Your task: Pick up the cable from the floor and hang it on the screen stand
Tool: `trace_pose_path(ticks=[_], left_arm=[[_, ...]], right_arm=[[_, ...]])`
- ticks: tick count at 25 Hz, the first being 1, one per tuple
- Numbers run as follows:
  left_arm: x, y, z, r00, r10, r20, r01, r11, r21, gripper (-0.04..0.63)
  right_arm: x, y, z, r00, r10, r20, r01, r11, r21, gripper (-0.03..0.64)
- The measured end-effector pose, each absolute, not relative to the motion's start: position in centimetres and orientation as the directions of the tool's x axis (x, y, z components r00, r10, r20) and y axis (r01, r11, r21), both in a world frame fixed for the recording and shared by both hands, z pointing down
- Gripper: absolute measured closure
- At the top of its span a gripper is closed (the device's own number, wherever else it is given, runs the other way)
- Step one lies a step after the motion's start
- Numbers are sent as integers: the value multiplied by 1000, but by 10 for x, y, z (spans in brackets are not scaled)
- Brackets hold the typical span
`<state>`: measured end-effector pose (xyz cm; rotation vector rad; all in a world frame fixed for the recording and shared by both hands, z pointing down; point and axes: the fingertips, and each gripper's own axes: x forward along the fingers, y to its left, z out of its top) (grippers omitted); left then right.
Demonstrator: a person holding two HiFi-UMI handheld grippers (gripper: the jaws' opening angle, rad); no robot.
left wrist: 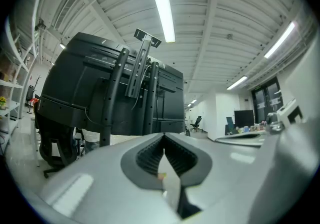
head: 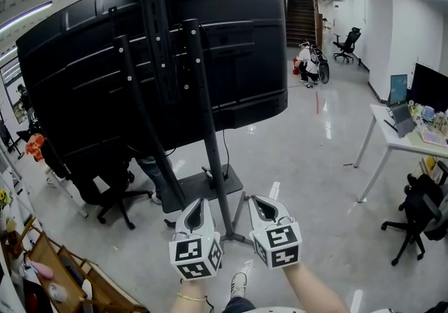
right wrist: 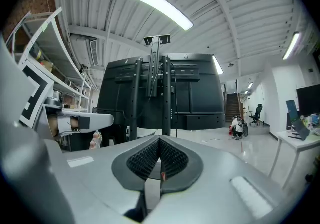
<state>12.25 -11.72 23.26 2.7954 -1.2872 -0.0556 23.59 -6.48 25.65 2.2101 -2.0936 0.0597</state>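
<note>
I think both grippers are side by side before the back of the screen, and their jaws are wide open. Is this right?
Not quite. The left gripper and the right gripper are side by side before the back of the screen, but their jaws are shut, with nothing between them. The two gripper views show this.

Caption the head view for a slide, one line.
Left hand-held gripper and right hand-held gripper, both shut and empty, face the back of the black screen on its stand.
</note>
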Motion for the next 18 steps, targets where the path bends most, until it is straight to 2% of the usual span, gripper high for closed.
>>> trace_pose_path(ticks=[18], left_arm=[[124,-115,236,663,-748,10,-747,-661,69,588]], right_arm=[[232,-60,250,62,-995,76,-997,-59,40,618]])
